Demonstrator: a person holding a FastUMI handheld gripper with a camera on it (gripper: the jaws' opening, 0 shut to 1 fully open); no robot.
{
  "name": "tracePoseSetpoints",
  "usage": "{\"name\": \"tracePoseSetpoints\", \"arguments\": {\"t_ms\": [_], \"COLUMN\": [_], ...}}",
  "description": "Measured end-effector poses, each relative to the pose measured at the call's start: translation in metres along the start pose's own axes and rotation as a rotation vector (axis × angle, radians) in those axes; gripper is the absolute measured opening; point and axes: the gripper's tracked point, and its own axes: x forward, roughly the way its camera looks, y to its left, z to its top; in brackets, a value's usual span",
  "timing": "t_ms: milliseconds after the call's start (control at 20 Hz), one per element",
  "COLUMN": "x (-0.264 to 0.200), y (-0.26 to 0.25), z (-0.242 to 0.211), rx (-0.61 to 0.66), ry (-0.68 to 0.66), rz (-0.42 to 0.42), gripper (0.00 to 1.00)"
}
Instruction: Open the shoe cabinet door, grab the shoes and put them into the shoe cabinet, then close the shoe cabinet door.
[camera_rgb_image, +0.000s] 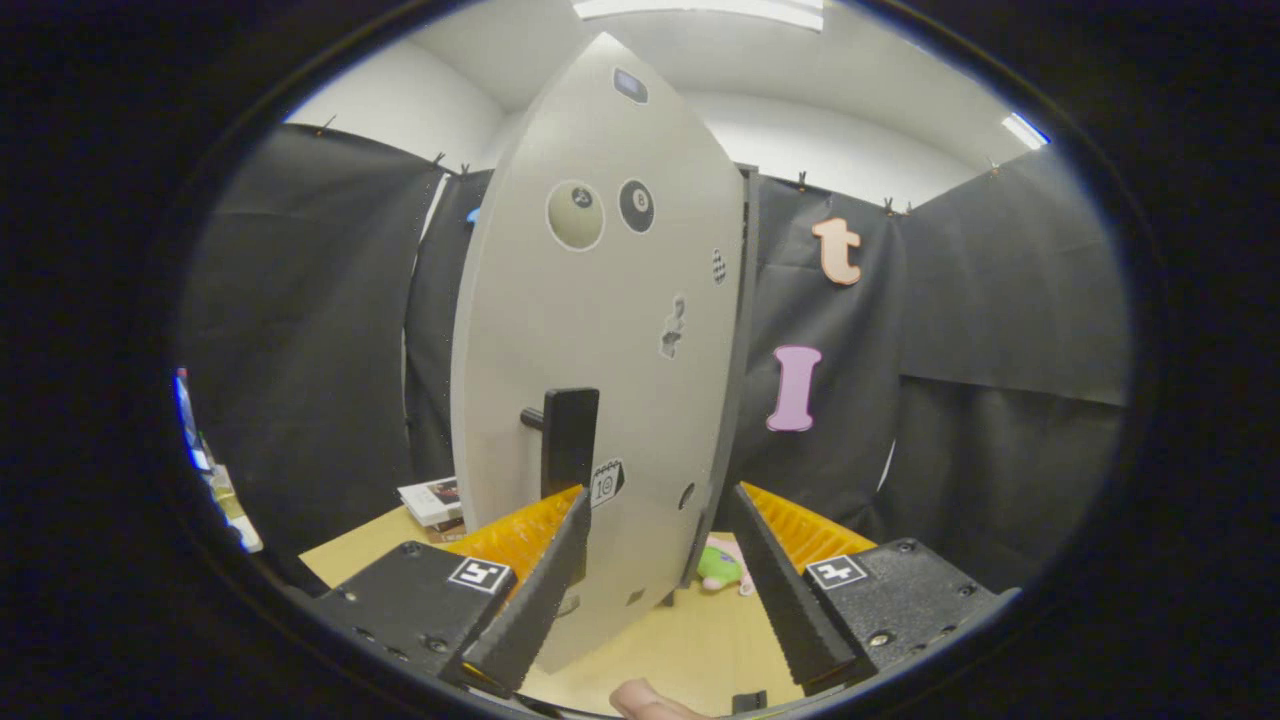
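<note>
My gripper (655, 540) hangs open above the wooden table (690, 640). The cabinet door (600, 330), a book stack (432, 500) and a green-and-pink item (722, 566) occupy it.

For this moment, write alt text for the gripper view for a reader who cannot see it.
The open gripper straddles the edge of a pale grey, sticker-covered cabinet door, its fingers on either side and one beside the door's black handle. Beyond them, a green and pink plush toy lies on the light wooden table, with stacked books further off.

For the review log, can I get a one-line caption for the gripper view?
Open gripper straddles the edge of the swung-open shoe cabinet door, its black handle just beyond one finger.
</note>
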Motion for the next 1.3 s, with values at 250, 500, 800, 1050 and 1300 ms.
{"name": "tracePoseSetpoints", "arguments": {"t_ms": [250, 500, 800, 1050, 1300], "x": [0.047, 0.075, 0.053, 0.002, -0.039], "y": [0.057, 0.087, 0.088, 0.081, 0.067], "z": [-0.001, 0.013, -0.009, -0.033, -0.060], "rx": [0.089, 0.096, 0.108, 0.162, 0.119], "ry": [-0.030, -0.100, -0.135, -0.161, -0.168], "rz": [0.099, 0.152, 0.112, 0.102, 0.049], "gripper": [0.94, 0.95, 0.95, 0.96, 0.97]}}
